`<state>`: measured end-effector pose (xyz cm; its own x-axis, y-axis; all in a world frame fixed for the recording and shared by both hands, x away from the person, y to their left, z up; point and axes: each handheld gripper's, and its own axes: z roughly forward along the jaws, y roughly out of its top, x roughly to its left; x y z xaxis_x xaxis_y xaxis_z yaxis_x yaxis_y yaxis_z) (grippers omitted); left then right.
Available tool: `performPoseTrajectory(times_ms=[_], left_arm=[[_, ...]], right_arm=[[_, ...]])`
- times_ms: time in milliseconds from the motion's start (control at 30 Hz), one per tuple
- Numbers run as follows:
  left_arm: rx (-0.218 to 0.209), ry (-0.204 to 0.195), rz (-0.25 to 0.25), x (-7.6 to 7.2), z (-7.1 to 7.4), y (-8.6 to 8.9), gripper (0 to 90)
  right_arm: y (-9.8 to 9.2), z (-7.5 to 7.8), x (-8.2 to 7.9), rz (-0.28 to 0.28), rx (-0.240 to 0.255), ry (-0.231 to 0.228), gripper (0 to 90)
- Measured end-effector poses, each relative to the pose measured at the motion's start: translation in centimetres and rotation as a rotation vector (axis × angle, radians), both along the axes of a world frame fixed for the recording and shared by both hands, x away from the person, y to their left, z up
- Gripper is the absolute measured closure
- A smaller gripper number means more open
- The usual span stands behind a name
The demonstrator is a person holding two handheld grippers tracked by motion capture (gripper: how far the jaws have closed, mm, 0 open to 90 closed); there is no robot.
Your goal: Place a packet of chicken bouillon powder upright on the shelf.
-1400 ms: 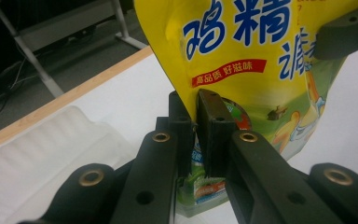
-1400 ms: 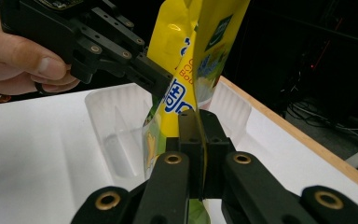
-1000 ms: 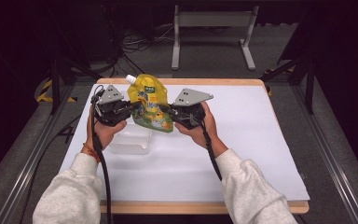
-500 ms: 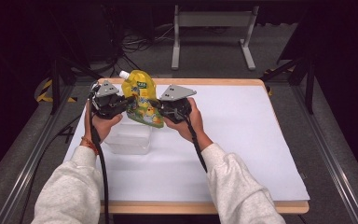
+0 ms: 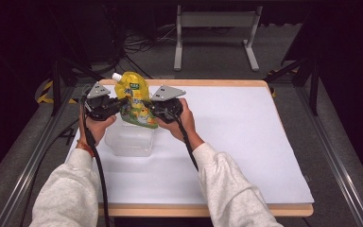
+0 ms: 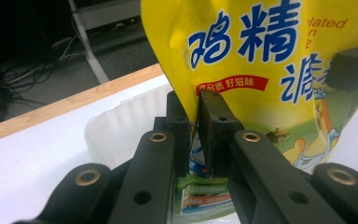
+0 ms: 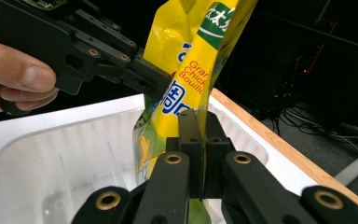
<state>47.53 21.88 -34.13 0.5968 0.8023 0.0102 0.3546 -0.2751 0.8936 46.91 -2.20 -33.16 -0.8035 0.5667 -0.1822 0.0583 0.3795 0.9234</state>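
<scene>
**Room to the right, crowding at the left**

The right half of the table (image 5: 246,142) is covered by bare white paper, and free passage is offered there. The left part is blocked by the clear tub (image 5: 128,140), above which the yellow pouch (image 5: 134,98) is held between the left gripper (image 5: 118,105) and right gripper (image 5: 152,107).

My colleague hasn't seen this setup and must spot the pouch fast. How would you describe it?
Look at the white table, near its far left corner, above the clear plastic tub. The pouch hangs there, pinched between the left gripper and right gripper. It is bright yellow with blue Chinese lettering and a white spout.
</scene>
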Motion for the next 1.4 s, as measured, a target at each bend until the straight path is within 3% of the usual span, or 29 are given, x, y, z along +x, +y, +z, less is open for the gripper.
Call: performPoseTrajectory(times_ms=[300,800,1100,1167,1400], left_arm=[[-0.004,-0.012,0.028,0.5,-0.2,0.6,81.9],[-0.008,-0.019,0.053,0.6,0.1,1.6,81.0],[0.007,0.041,0.047,1.1,-1.2,1.6,79.5],[0.032,0.034,0.046,1.0,-1.4,1.5,79.3],[0.047,0.060,0.041,1.0,-2.3,1.3,79.0]], right_arm=[[0.8,-0.2,0.9,-0.017,0.016,-0.007,90.0],[1.9,-0.4,1.1,-0.026,0.051,-0.010,90.0],[2.1,-1.9,1.3,-0.028,0.034,0.023,89.7],[2.1,-2.2,1.3,-0.026,0.033,0.033,89.7],[2.2,-3.1,1.2,-0.025,0.005,0.052,89.4]])
